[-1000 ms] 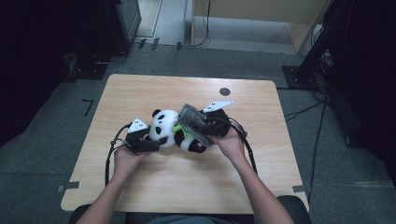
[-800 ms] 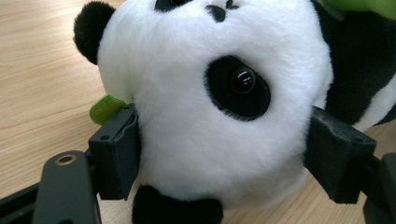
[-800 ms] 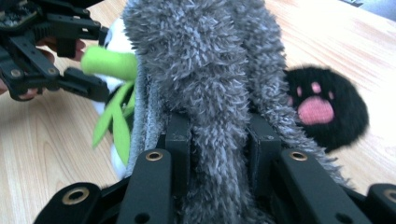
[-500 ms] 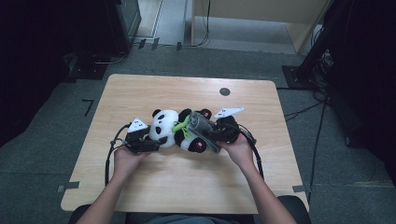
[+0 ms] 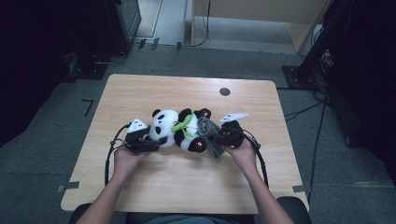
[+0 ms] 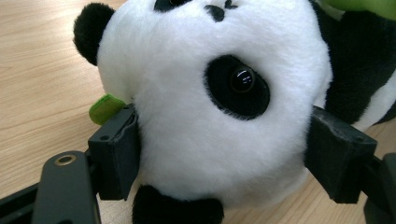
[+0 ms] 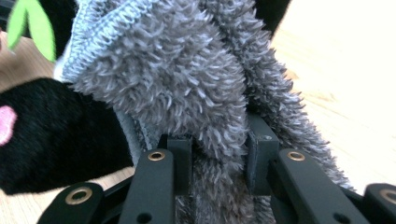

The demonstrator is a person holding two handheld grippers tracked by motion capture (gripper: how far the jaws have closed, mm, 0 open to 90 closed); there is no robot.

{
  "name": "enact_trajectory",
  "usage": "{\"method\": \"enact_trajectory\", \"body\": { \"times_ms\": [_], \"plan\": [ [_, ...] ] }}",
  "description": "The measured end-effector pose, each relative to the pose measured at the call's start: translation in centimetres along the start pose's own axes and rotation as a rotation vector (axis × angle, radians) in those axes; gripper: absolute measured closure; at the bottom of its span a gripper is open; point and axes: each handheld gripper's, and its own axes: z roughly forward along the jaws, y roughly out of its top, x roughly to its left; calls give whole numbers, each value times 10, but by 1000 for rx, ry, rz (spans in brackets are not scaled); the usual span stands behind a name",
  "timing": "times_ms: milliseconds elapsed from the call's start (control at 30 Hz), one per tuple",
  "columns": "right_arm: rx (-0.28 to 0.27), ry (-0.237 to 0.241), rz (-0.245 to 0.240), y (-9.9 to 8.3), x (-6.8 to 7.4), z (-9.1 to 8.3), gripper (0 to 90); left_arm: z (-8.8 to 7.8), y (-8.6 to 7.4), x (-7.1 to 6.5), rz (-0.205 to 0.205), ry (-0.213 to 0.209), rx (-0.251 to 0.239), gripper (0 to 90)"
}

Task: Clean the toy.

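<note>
While the left gripper (image 6: 224, 154) keeps its jaws clamped on the toy panda's (image 5: 180, 129) head at the table's (image 5: 140, 191) middle, the right gripper (image 7: 219, 149), jaws pinching the grey cloth (image 7: 187, 79), has lowered it onto the panda's body, so wiping looks underway.

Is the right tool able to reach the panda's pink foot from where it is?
Probably yes. The right tool sits right beside the pink foot, but its jaws are pinching the grey cloth, so it would need to let go first.

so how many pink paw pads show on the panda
2: one on the foot nearest the person, one on the foot at the far side. Others may be hidden under the grey cloth.
</note>
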Motion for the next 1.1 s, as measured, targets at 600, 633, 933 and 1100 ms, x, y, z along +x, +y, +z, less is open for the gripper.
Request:
{"method": "enact_trajectory", "body": {
  "times_ms": [600,633,933,1100],
  "plan": [
    [-125,39,-58,44,21,-35,718,0,1,-1,-6,3,6,208],
    [-127,42,-64,48,23,-34,718,0,1,-1,-8,3,2,208],
    [-92,59,-117,75,40,-8,716,0,1,-1,-7,3,5,208],
    [-83,75,-115,78,40,7,694,0,1,-1,-8,4,4,209]
  ]
}}
